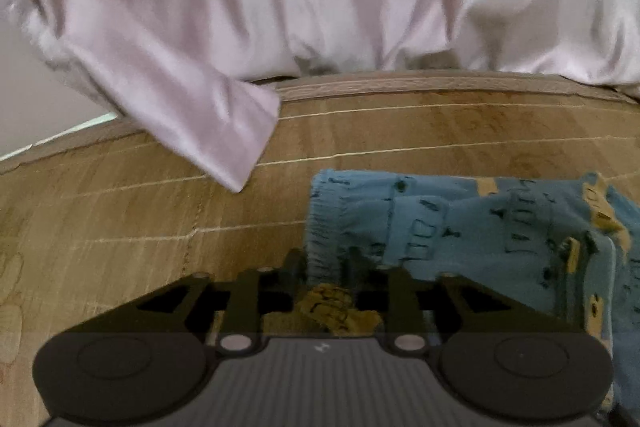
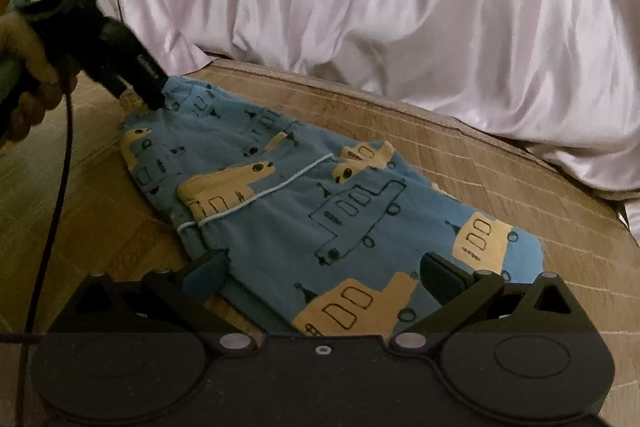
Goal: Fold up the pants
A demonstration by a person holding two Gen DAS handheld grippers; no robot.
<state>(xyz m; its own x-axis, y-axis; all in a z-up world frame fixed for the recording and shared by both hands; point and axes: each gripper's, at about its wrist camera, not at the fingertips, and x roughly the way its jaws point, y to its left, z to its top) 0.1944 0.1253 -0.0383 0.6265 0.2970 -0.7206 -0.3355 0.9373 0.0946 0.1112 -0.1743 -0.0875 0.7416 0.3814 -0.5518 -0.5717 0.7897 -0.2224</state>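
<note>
in the right wrist view, the right gripper (image 2: 324, 275) fills the lower part of the frame, its two dark fingers spread wide with the near end of the pants (image 2: 304, 211) lying between them; the left finger (image 2: 204, 267) sits at the cloth's left edge and the right finger (image 2: 444, 277) rests over the fabric, neither pressing in, so the jaws stand open. the pants are blue with yellow truck prints and a pale piping line, folded into a long shape that runs from lower centre up toward the upper left of the frame, lying flat on a woven tan mat (image 2: 460, 163). at the far end of the pants, upper left, the left gripper (image 2: 154, 99) comes down at a slant and its tip meets the waistband edge; a hand (image 2: 24, 67) at the left margin holds its handle and a dark cable (image 2: 60, 163) hangs down from it. in the left wrist view, the left gripper (image 1: 336, 267) has its fingers partly apart at lower centre with bunched blue and yellow cloth of the pants (image 1: 460, 227) between them; whether the pads truly pinch it i cannot tell, as the picture is blurred. beyond the mat, across the top of both frames, lies a rumpled pale pink satin sheet (image 2: 400, 7), one corner drooping over the mat's far edge.
</note>
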